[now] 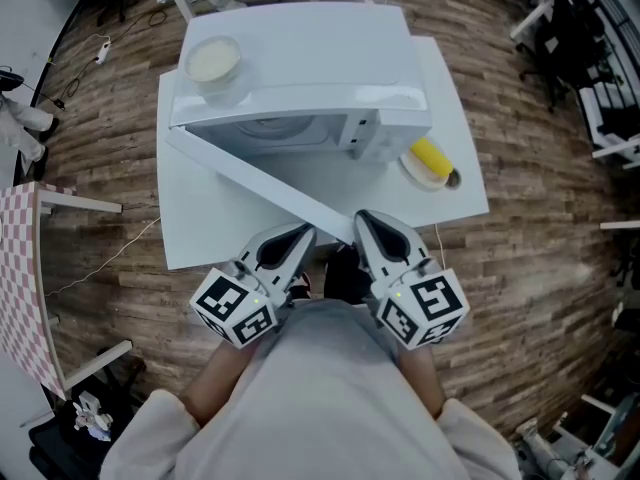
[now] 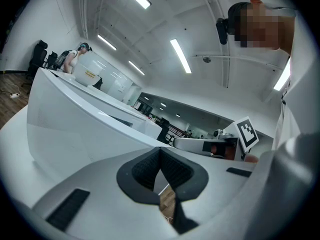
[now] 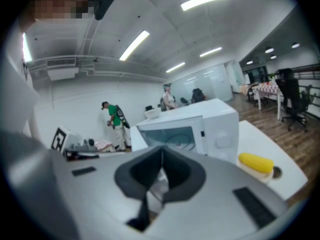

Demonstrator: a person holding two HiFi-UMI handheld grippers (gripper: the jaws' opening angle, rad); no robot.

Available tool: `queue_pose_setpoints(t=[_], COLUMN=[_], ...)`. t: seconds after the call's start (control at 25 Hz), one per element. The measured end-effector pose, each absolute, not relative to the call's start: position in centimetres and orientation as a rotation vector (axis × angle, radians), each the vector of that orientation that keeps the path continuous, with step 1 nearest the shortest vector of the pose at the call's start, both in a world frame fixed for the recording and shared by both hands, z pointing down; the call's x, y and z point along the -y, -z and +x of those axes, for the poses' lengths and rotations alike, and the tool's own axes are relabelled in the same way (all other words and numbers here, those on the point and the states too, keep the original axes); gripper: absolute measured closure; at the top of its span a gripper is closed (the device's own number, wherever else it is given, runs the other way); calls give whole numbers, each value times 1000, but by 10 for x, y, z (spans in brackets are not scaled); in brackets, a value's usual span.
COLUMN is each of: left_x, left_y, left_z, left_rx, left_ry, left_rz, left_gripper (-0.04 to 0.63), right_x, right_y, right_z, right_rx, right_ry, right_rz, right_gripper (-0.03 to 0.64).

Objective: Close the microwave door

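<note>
A white microwave (image 1: 300, 88) stands on a white table (image 1: 455, 128). Its door (image 1: 255, 180) is swung wide open and reaches diagonally toward me, with its free end between my two grippers. My left gripper (image 1: 298, 236) is shut and empty on the near side of the door, close to that end. In the left gripper view the door (image 2: 75, 129) fills the left side beyond the left gripper (image 2: 160, 156). My right gripper (image 1: 366, 222) is shut and empty just right of the door's end. In the right gripper view the microwave (image 3: 200, 129) lies ahead of the right gripper (image 3: 161, 159), its cavity showing.
A white bowl (image 1: 212, 60) sits on top of the microwave. A corn cob on a small plate (image 1: 430, 158) lies on the table right of it. A checkered table (image 1: 20, 268) is at the left, and black chairs (image 1: 580, 38) are at the far right on the wood floor.
</note>
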State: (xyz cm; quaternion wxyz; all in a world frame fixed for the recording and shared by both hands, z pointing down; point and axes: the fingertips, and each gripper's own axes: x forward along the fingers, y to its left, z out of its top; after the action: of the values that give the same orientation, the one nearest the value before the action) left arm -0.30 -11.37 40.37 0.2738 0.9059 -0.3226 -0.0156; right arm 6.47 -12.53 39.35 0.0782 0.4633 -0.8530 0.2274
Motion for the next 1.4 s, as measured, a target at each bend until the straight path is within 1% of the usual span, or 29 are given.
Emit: queue_pose_setpoints(t=[1.4], left_x=[164], left_y=[-406], left_z=[25], left_rx=[904], left_ry=[64], left_rz=[2415], left_gripper=[577], right_x=[189], right_y=[-395], right_z=[92], right_rx=[2580], right_ry=[-651], right_rz=[1332], right_gripper=[594])
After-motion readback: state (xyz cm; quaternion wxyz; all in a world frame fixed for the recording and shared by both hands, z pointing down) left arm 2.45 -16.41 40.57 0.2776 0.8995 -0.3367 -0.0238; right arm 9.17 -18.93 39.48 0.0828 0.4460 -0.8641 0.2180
